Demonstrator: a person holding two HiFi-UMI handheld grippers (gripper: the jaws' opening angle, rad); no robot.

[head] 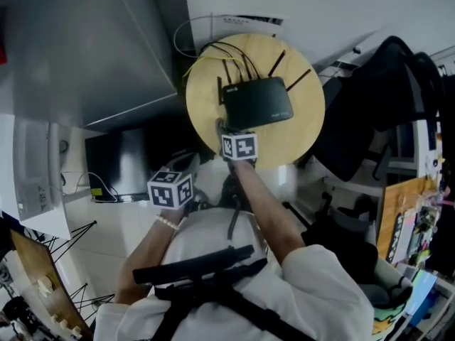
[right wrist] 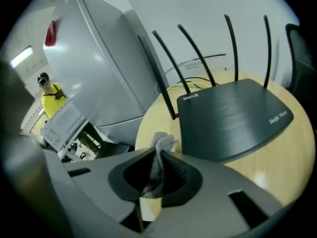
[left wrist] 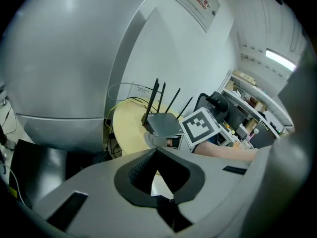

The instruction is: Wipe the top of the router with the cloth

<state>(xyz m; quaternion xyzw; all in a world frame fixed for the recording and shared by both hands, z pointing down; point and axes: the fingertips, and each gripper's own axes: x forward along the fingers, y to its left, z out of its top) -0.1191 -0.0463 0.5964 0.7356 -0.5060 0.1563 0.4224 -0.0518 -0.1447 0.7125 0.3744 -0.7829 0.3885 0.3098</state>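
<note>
A black router [head: 256, 101] with several antennas sits on a round wooden table [head: 298, 137]. My right gripper [head: 226, 130] hovers at the table's near left edge, just in front of the router's front left corner. It is shut on a crumpled grey cloth [right wrist: 162, 142], whose tuft sticks out past the fingertips, close to the router [right wrist: 233, 118] but apart from it. My left gripper [head: 186, 163] hangs lower and further left, off the table. Its jaws are shut and hold nothing. In its view, the router [left wrist: 163, 123] and the cloth [left wrist: 157, 141] lie ahead.
A large grey cabinet [head: 85, 48] stands left of the table. Cables [head: 206, 48] loop behind the router against the white wall. A black chair [head: 384, 105] and cluttered shelves [head: 412, 219] crowd the right side. A dark screen [head: 121, 162] sits low at the left.
</note>
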